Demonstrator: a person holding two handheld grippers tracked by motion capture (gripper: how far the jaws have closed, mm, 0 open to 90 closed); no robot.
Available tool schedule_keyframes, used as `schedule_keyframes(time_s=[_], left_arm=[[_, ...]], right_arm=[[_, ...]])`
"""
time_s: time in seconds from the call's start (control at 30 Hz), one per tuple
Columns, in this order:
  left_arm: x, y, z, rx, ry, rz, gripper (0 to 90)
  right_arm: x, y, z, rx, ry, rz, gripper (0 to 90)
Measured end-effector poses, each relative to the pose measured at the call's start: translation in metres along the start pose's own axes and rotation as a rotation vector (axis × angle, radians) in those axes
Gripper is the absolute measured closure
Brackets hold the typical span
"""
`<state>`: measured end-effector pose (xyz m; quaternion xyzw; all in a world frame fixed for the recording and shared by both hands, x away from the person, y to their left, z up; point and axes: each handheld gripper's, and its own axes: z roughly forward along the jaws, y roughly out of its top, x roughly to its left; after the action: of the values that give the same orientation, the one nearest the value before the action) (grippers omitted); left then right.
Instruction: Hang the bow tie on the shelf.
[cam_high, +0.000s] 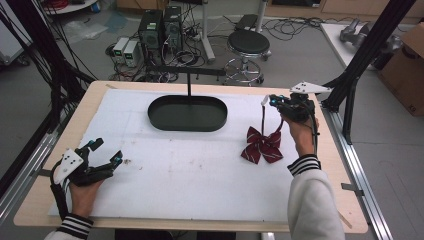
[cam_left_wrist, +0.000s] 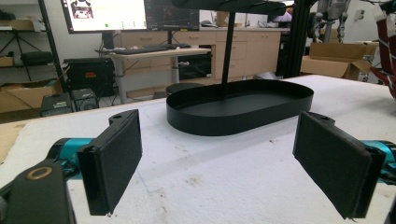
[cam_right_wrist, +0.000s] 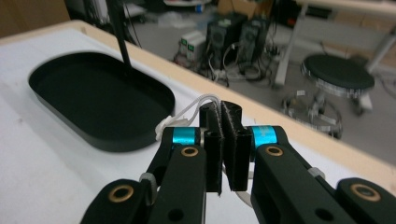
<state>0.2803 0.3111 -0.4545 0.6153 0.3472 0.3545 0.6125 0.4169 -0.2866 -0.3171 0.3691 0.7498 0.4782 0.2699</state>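
One bow tie (cam_high: 261, 145), dark red with pale stripes, sits on the white mat (cam_high: 175, 180) at the right side of the tabletop (cam_high: 40, 200), its bow touching the mat. Its strap (cam_high: 263, 116) runs straight up from the bow to my right tool (cam_high: 273, 100), so the strap is lifted and taut while the bow rests below. In the right gripper view my right tool (cam_right_wrist: 223, 154) is clenched, pads pressed together, with a white cord loop (cam_right_wrist: 187, 112) coming out beside the jaws at the left; I take the tool as grasping the strap end, though the strap itself is mostly hidden between the pads.

My right hand (cam_high: 300, 132) holds that tool above the mat, near the right edge.

Black oval tray (cam_high: 187, 114) lies at the far middle of the mat, well apart from the bow, left of it. A thin black post (cam_high: 189, 85) rises from the tray's far side to a crossbar.

My left tool (cam_high: 107, 152) rests at the near left on the mat, released: in the left gripper view the two pads (cam_left_wrist: 114, 156) stand wide apart with bare mat between them and the tray (cam_left_wrist: 243, 105) ahead.

Beyond the tabletop on the floor: a black stool (cam_high: 248, 45) and computer towers (cam_high: 161, 27).
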Motion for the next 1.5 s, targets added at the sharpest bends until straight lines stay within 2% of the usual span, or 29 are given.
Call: schedule_keyframes(time_s=[0.3, 0.37, 0.67, 0.77, 1.07, 1.2, 1.3, 1.5], left_arm=[[0.0, 0.0, 0.0, -0.001, -0.001, -0.001, 15.9], [0.0, 0.0, 0.0, -0.002, -0.002, -0.003, 15.9], [0.001, 0.0, 0.0, 0.0, -0.003, -0.005, 15.9], [0.001, 0.0, 0.0, -0.001, -0.003, -0.006, 15.8], [0.001, 0.0, 0.0, 0.0, -0.004, -0.01, 15.9], [0.001, 0.0, 0.0, -0.001, -0.004, -0.014, 15.8], [0.002, 0.0, 0.0, 0.0, -0.004, -0.014, 15.9], [0.002, 0.0, 0.0, -0.003, -0.004, -0.018, 15.9]], right_arm=[[0.029, 0.032, 0.017, -0.041, 0.055, -0.043, 87.5], [0.035, 0.038, 0.021, -0.055, 0.067, -0.038, 87.5], [0.058, 0.069, 0.044, -0.097, 0.087, -0.066, 87.5], [0.065, 0.077, 0.053, -0.089, 0.087, -0.076, 87.5], [0.078, 0.093, 0.076, -0.106, 0.095, -0.09, 87.5], [0.08, 0.099, 0.085, -0.107, 0.106, -0.079, 87.5], [0.084, 0.103, 0.091, -0.128, 0.097, -0.096, 87.6], [0.084, 0.107, 0.105, -0.118, 0.085, -0.083, 87.5]])
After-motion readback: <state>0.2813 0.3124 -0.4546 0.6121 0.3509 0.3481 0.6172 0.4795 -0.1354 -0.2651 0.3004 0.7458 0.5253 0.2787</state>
